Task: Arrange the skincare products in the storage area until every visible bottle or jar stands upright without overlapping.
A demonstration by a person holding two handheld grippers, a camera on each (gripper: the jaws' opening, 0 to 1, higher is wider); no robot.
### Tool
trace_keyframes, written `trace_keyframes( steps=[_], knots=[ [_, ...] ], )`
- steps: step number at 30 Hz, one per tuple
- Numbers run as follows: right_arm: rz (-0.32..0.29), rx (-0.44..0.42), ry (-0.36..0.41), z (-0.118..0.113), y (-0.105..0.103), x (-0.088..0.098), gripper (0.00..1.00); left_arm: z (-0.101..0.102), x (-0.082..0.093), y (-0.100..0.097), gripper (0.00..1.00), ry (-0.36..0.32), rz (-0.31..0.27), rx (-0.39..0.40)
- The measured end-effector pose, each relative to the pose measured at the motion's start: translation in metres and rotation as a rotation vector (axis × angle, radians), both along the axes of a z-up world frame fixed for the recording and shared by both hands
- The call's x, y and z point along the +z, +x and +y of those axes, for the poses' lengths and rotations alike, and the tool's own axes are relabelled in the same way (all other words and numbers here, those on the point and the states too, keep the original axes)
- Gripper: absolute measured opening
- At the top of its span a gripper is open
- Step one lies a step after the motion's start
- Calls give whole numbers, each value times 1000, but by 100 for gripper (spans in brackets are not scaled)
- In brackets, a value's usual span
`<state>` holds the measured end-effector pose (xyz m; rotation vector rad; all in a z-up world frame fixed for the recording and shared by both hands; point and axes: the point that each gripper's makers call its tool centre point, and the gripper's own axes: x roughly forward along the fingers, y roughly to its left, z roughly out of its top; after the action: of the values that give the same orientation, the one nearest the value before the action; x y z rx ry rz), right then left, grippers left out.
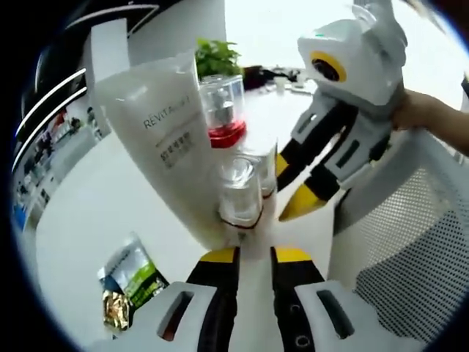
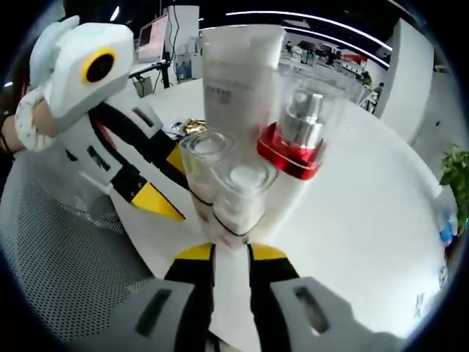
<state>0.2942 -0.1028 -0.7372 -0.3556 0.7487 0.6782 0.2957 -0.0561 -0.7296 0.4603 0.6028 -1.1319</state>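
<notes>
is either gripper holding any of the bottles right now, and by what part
Neither seems to hold anything. The left gripper and right gripper stand open at the base of the small clear-capped bottles; actual contact cannot be told.

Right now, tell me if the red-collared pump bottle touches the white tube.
Cannot tell. In the left gripper view the pump bottle overlaps the white tube, showing neither contact nor gap plainly.

Both cameras sit low over the round white table (image 1: 95, 205), very close to the same huddle of containers, looking at it from opposite sides. The left gripper view faces the tall white squeeze tube (image 1: 165, 139) and red-collared clear pump bottle (image 1: 223, 110); the right gripper view sees that tube (image 2: 238, 88) and bottle (image 2: 297, 139) from the other side.
</notes>
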Motion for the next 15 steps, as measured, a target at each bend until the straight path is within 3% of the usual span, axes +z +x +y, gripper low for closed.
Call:
trace_keyframes(
  steps=[7, 15],
  knots=[
    [-21, -9, 19, -1, -7, 8, 22, 18, 8, 0, 17, 20, -8, 11],
    [-94, -46, 85, -7, -11, 40, 33, 57, 34, 3, 27, -27, -52, 147]
  ],
)
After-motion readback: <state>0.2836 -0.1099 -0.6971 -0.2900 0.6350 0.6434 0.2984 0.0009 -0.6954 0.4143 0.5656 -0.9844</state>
